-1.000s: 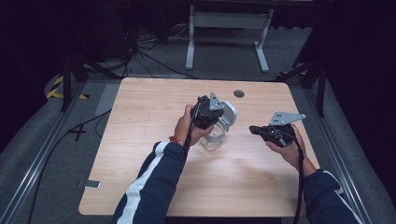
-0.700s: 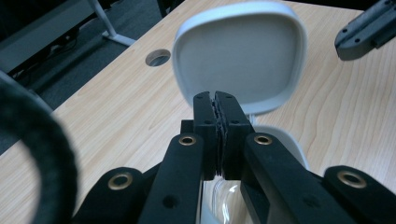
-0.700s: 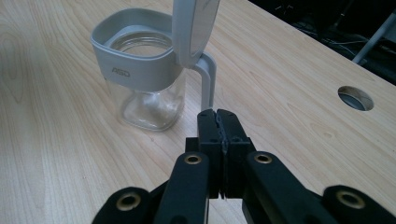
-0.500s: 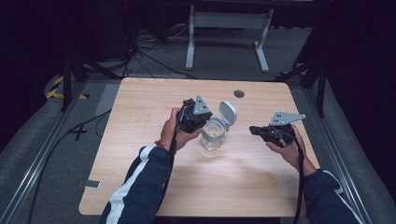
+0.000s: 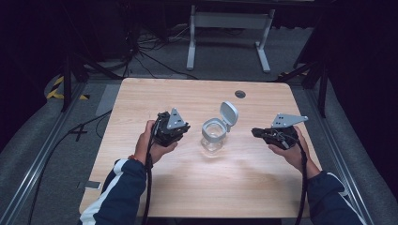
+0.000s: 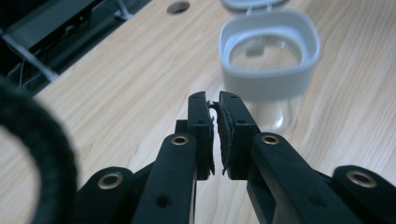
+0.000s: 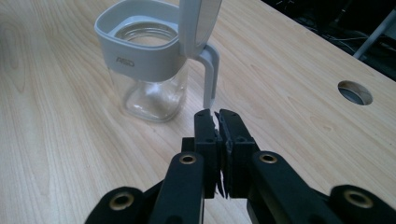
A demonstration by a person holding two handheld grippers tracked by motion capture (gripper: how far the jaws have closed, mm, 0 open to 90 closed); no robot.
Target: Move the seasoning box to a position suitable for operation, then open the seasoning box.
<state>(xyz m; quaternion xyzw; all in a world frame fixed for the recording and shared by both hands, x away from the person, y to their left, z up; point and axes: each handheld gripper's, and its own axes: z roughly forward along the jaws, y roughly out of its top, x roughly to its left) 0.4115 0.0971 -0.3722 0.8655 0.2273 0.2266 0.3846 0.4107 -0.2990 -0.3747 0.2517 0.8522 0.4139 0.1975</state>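
A clear glass jar [image 5: 214, 139] with a grey collar stands at the table's middle, its hinged grey lid [image 5: 228, 113] flipped up and open. The jar [image 6: 270, 60] looks empty inside. My left gripper [image 5: 184, 129] hovers just left of it, jaws shut with nothing between them. My right gripper [image 5: 256, 132] is held to the jar's right, also shut and empty. In the right gripper view the jar [image 7: 148, 65] and its raised lid [image 7: 198, 23] stand just beyond the right gripper [image 7: 216, 116]. The left gripper [image 6: 215, 100] points at the jar's side.
The wooden table [image 5: 155, 98] has a round cable hole [image 5: 240, 93] near its far edge. A white metal stand [image 5: 227, 21] sits on the floor behind the table. Cables trail from both grippers toward the near edge.
My left gripper has pulled away leftward from the jar's lid, which now stands open. The right gripper has stayed in place.
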